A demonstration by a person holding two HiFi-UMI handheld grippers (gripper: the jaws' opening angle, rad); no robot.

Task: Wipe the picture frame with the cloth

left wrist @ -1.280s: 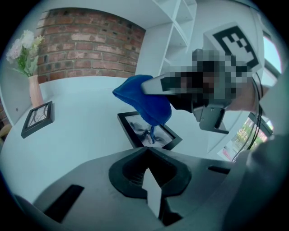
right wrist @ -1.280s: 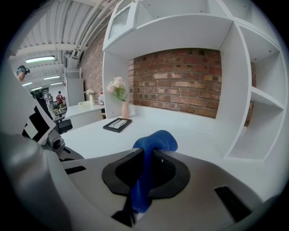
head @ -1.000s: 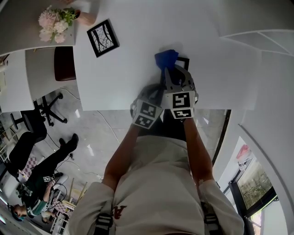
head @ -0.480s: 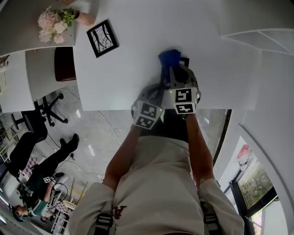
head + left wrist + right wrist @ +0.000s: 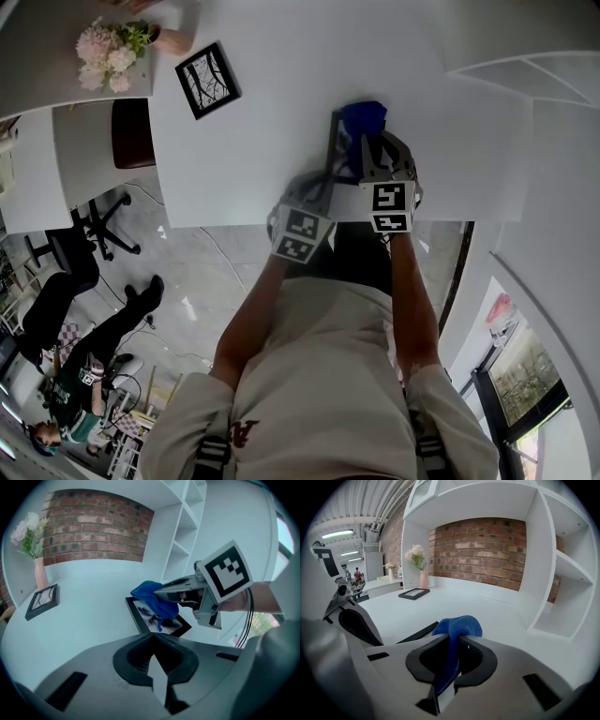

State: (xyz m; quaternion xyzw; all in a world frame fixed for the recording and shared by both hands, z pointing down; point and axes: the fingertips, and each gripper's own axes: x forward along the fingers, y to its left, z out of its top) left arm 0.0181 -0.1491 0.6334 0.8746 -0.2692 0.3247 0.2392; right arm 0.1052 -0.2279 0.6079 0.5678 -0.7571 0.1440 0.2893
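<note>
A black picture frame [image 5: 161, 620] lies flat on the white table [image 5: 262, 141], near its front edge. My right gripper [image 5: 452, 638] is shut on a blue cloth [image 5: 458, 626], which rests on the frame's far part. In the head view the cloth [image 5: 364, 119] covers the right side of the frame [image 5: 335, 148], and the right gripper [image 5: 375, 142] sits just behind it. My left gripper [image 5: 317, 190] hovers at the table's front edge, left of the frame. Its jaws are shut with nothing between them, and the frame lies ahead of them.
A second black-framed picture [image 5: 208, 78] lies at the far left of the table. A pink vase of flowers [image 5: 114, 42] stands beyond it. White shelving [image 5: 562, 573] rises at the right against a brick wall. A dark chair [image 5: 133, 129] stands left of the table.
My right gripper has slid the cloth to the right across the frame, uncovering the frame's left edge. The left gripper has stayed put.
</note>
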